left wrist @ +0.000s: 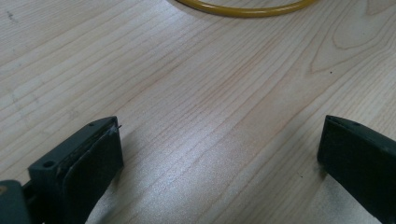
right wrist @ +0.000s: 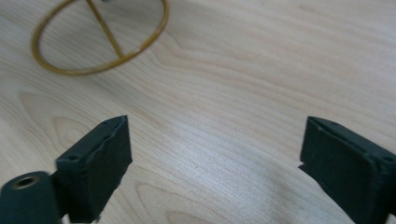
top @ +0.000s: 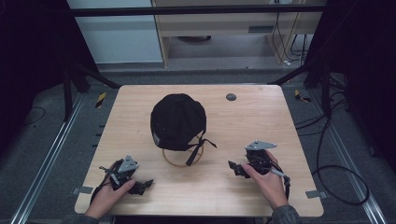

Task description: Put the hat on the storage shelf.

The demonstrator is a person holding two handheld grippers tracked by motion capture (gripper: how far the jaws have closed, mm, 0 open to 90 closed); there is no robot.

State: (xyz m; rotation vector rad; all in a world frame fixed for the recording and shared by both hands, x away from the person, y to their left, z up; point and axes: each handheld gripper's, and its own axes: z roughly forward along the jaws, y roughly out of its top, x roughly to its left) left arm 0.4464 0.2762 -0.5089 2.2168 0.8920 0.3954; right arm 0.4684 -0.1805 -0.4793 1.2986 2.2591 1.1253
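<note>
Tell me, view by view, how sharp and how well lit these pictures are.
High view: dim, dark at the sides, the black cap showing little detail. Left gripper view: wood grain crisp, pale sheen on the table between the jaws. Right gripper view: the yellow ring slightly soft, similar sheen.

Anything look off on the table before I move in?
Nothing damaged or spilled. The black cap sits on a yellow wire ring stand, straps dangling over the ring. Both tongs, left and right, are open and empty.

Wooden table (top: 261,121) bears black cap (top: 177,120), yellow ring (top: 180,158).
</note>
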